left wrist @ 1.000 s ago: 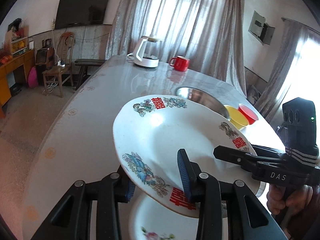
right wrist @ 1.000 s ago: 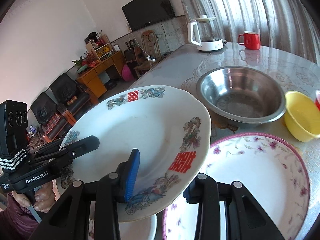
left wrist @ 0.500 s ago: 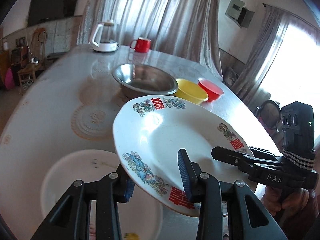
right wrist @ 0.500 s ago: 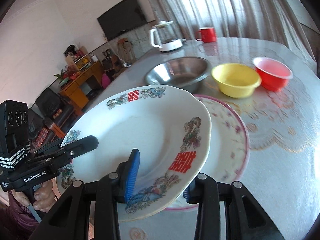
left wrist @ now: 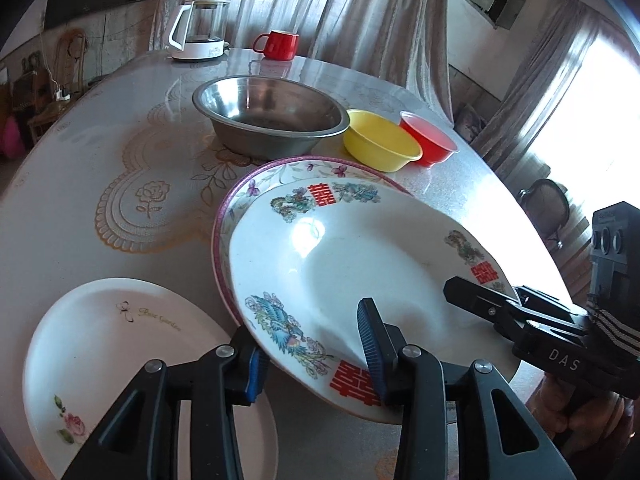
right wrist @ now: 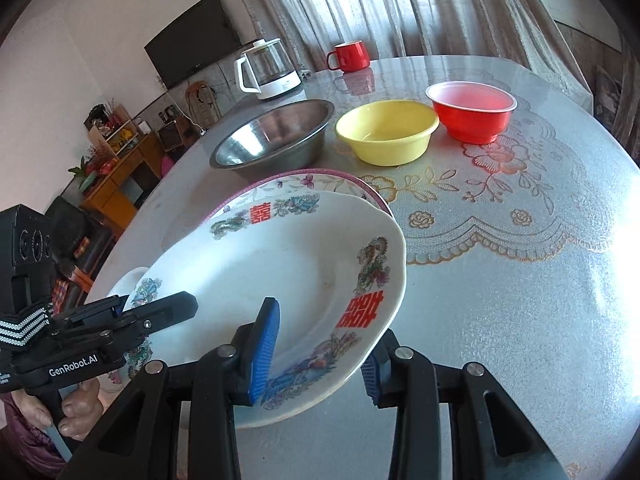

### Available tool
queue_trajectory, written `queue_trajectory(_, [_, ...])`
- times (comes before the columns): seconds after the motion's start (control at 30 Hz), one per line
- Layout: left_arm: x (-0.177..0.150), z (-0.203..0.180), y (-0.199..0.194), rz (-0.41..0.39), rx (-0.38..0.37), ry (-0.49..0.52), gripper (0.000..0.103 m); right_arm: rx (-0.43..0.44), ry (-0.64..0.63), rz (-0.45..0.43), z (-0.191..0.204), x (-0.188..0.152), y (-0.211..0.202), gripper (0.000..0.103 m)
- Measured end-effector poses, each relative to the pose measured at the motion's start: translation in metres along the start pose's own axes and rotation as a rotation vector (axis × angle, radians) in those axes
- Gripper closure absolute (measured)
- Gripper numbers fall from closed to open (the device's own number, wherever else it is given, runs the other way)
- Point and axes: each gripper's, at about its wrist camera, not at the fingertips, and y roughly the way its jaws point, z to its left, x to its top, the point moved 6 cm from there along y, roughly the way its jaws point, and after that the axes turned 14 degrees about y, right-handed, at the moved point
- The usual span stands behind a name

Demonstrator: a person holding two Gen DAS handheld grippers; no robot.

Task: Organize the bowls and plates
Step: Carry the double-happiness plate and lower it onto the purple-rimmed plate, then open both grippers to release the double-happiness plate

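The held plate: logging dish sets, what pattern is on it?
White plate with red double-happiness characters and multicoloured dragon-and-phoenix motifs; clearest in the left wrist view.

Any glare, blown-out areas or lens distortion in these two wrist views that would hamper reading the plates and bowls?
Left wrist view: window blown out, a glare patch on the held plate, its rim print legible; fisheye bends the table edge. Right wrist view: sun washes out the table at right; steel bowl, yellow bowl and red bowl stay sharp.
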Motion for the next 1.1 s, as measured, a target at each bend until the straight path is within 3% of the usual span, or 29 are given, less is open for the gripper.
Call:
queue_trajectory(0.3, [0.001, 0.006, -0.005, -0.014, -0.021, -0.036, 0.057, -0.015, -0.012, -0.012, -0.002, -0.001, -0.001, 0.064])
queue_trajectory(0.6, [-0.001, 0.000, -0.007, -0.016, -0.020, -0.015, 0.055, -0.084, -0.021, -0.036, -0.012, -0.002, -0.003, 0.065])
queue_trajectory(0.83, [-0.010, 0.002, -0.018, -0.030, -0.042, -0.037, 0.052, -0.052, -0.040, -0.043, -0.011, -0.001, -0.016, 0.066])
queue_trajectory(0.93, [-0.013, 0.005, -0.027, -0.049, -0.052, -0.051, 0.051, 0.013, -0.070, -0.042, -0.002, -0.003, -0.025, 0.066])
queue_trajectory(1.1, [-0.015, 0.018, -0.034, -0.066, -0.035, -0.083, 0.049, -0.015, -0.102, -0.060, 0.002, 0.001, -0.030, 0.066])
